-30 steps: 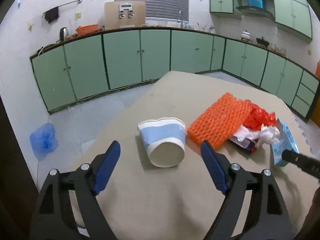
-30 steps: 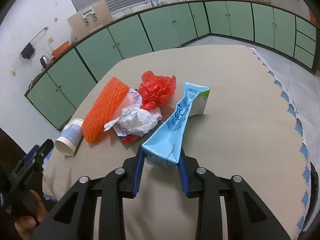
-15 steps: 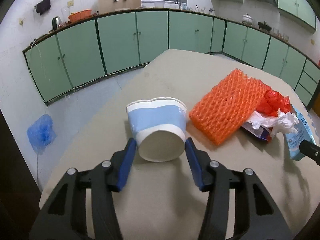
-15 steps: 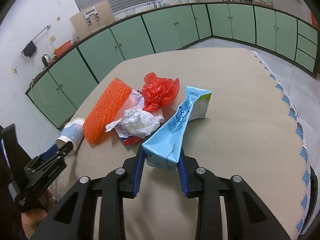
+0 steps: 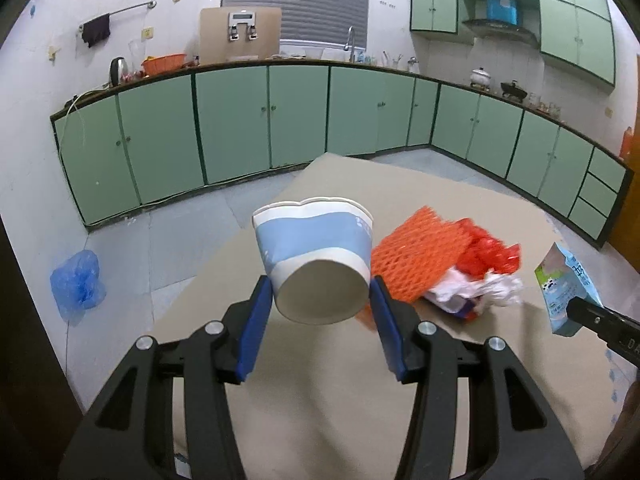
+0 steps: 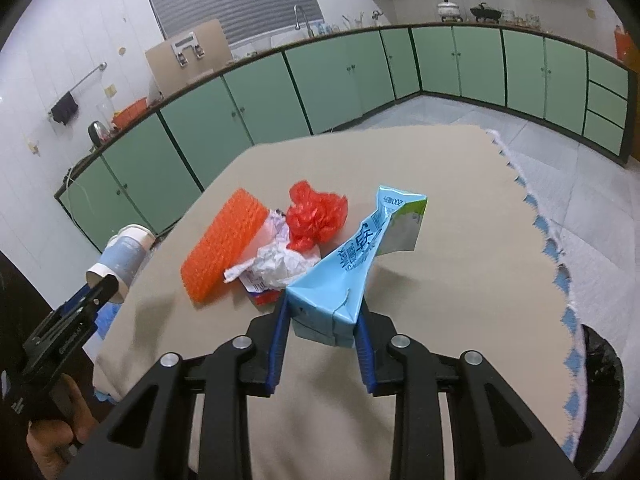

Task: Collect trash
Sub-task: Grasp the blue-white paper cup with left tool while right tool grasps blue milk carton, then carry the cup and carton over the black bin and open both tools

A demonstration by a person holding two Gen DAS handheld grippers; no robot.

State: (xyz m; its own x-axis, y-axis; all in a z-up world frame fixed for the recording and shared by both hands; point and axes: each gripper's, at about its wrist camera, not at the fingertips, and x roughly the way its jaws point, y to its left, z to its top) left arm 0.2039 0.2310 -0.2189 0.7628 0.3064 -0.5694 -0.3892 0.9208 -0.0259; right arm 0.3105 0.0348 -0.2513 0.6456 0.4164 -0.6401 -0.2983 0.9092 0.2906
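both claws loaded above the table (image 6: 460, 240)

left gripper (image 5: 322, 300) clamps the paper cup (image 5: 316, 256) by its base, right gripper (image 6: 322, 320) pinches the flattened blue carton (image 6: 352, 264); only the right view shows the orange mesh (image 6: 224, 248), crumpled paper (image 6: 276, 264) and red bag (image 6: 316, 216) sharply; the left blurs them.

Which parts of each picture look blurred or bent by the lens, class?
Left wrist view: the orange foam net and the red bag are smeared, while the paper cup stays sharp; the cabinet run bows. Right wrist view: mostly sharp; the counter curves, corners go black.
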